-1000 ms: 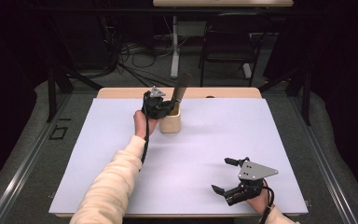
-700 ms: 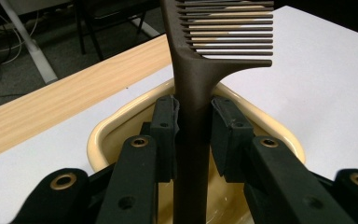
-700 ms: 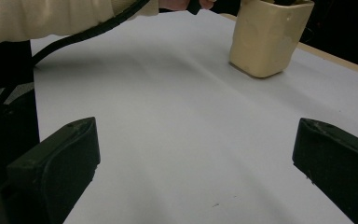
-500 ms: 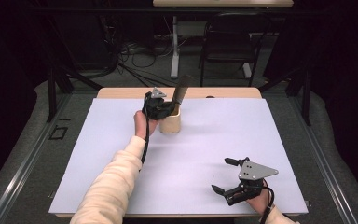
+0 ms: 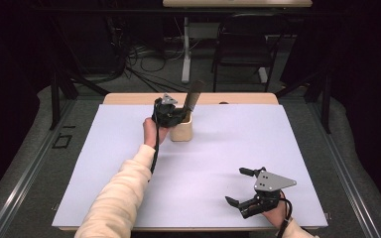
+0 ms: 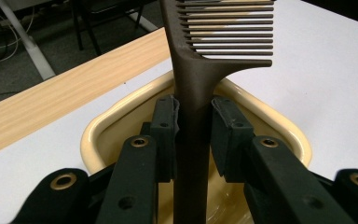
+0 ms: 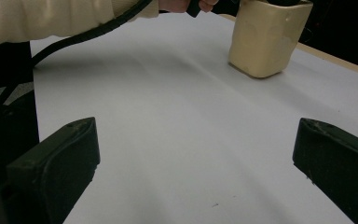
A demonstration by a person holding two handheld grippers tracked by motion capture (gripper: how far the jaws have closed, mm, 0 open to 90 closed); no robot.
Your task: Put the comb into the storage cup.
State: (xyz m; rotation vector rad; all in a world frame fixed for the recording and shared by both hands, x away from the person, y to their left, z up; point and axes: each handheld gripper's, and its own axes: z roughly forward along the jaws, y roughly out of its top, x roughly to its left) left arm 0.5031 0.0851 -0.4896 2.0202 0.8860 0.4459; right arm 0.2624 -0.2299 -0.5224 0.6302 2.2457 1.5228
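Note:
A dark wide-toothed comb (image 6: pixel 193 88) stands handle-down in a cream cup (image 6: pixel 93 133), its teeth pointing up and right. My left gripper (image 6: pixel 193 126) reaches over the cup's rim, its pads closed on the comb's handle. From above, the left gripper (image 5: pixel 176 115) sits at the cup (image 5: pixel 181 131) near the table's far edge, and the comb (image 5: pixel 194 94) leans out above it. My right gripper (image 5: pixel 235 186) rests at the table's near right corner, jaws wide apart with nothing between them. The cup (image 7: pixel 265 37) also stands far ahead in the right gripper view.
A white sheet (image 5: pixel 218 148) covers most of the wooden table (image 5: pixel 238 98). The left forearm in a cream sleeve (image 5: pixel 124 188) crosses the sheet's left half, with its cable alongside. Chairs, table legs and cables stand on the floor beyond the far edge.

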